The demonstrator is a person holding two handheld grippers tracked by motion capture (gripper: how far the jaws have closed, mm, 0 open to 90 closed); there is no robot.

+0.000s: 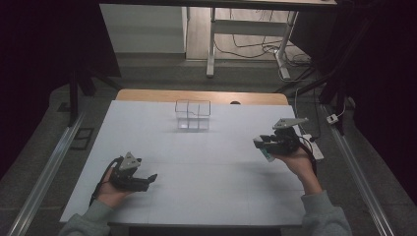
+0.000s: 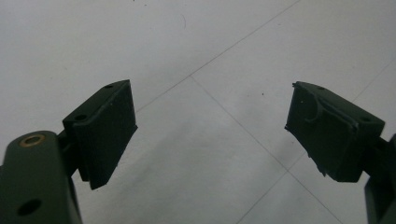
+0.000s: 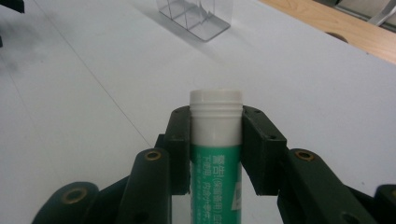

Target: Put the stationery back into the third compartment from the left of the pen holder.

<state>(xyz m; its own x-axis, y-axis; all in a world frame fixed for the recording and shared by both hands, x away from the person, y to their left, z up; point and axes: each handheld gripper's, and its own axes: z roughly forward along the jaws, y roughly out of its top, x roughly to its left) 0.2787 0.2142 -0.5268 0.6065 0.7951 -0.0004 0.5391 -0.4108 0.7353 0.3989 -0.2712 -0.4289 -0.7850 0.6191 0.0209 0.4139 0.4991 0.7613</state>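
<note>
the right gripper (image 3: 215, 149) holds a green and white tube (image 3: 215, 154) between its jaws, white cap pointing ahead, above the right side of the white table (image 1: 196, 167). the clear box (image 1: 193, 115) stands well apart at the far middle. the left gripper (image 2: 210, 126) rests near the left edge, jaws wide with nothing between them.

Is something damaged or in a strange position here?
Yes, slightly: one pad of the open left gripper has a ragged, chipped edge. The tube sits straight in the right gripper, and the clear box stands upright.
</note>
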